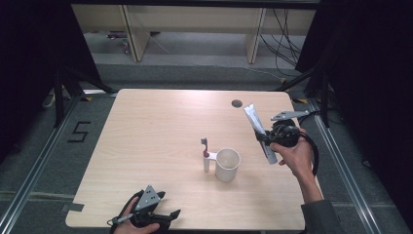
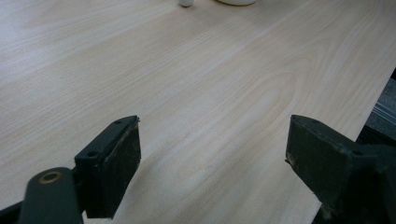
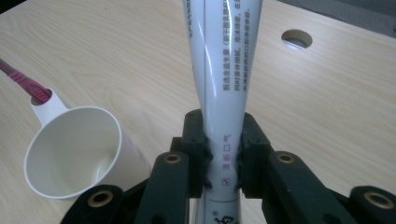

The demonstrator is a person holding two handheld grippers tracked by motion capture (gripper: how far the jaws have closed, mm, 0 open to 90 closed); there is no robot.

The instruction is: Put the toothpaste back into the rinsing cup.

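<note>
Two tongs (image 1: 171, 214), one tube (image 1: 258, 127), one cup (image 1: 227, 164)

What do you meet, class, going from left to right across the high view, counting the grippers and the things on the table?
Left gripper → toothbrush → cup → toothpaste tube → right gripper, shut on the tube.

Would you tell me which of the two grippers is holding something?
The right gripper: its jaws clamp a white toothpaste tube above the table. The left gripper stands open over bare wood.
</note>
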